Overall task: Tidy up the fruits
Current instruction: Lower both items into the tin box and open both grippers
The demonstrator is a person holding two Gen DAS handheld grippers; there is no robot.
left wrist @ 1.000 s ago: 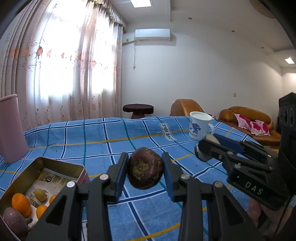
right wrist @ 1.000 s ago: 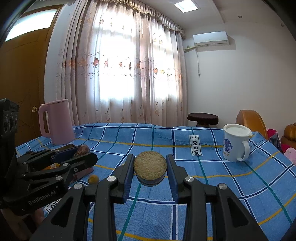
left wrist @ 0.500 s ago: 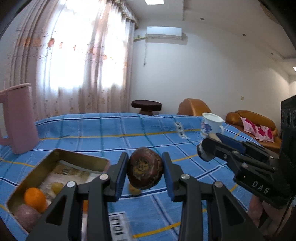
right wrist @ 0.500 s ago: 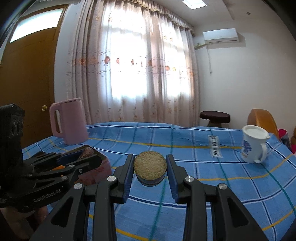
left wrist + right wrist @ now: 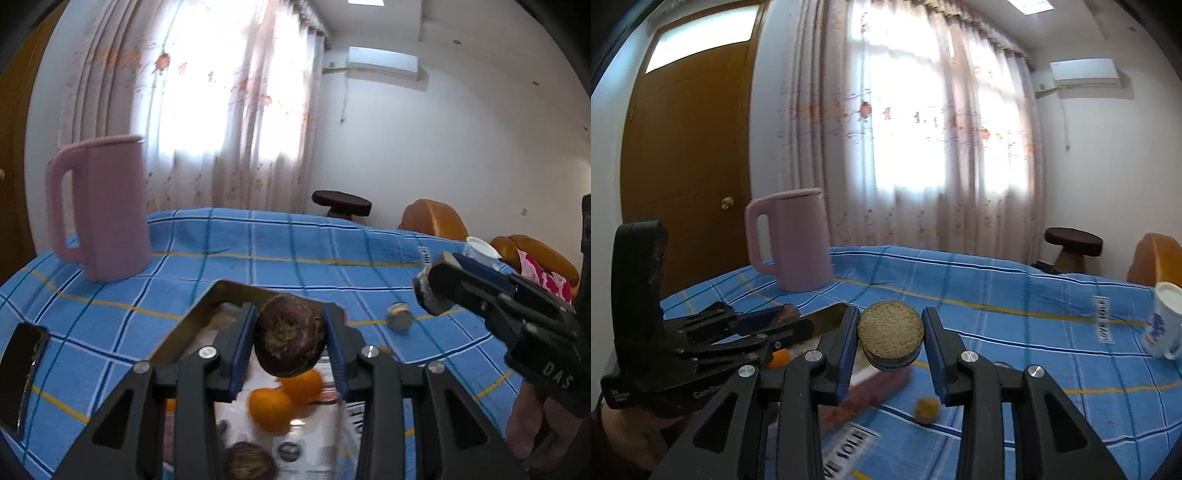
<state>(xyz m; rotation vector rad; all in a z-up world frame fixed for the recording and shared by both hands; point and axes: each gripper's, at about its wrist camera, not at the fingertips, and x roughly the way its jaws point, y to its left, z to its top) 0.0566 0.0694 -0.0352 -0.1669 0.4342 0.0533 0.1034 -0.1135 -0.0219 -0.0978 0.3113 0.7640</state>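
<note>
Toward the far left corner of the blue checked tablecloth (image 5: 295, 251) stands a tall pink plastic jug (image 5: 101, 210). Near the front edge, the left gripper (image 5: 290, 341) clenches a dark brown round fruit (image 5: 290, 338) above the open gold metal tin (image 5: 207, 314), which holds two oranges (image 5: 271, 408). Further right, the right gripper (image 5: 890, 341) grasps a tan-topped round puck (image 5: 890, 334); a small yellow fruit (image 5: 926, 408) lies on the cloth below.
</note>
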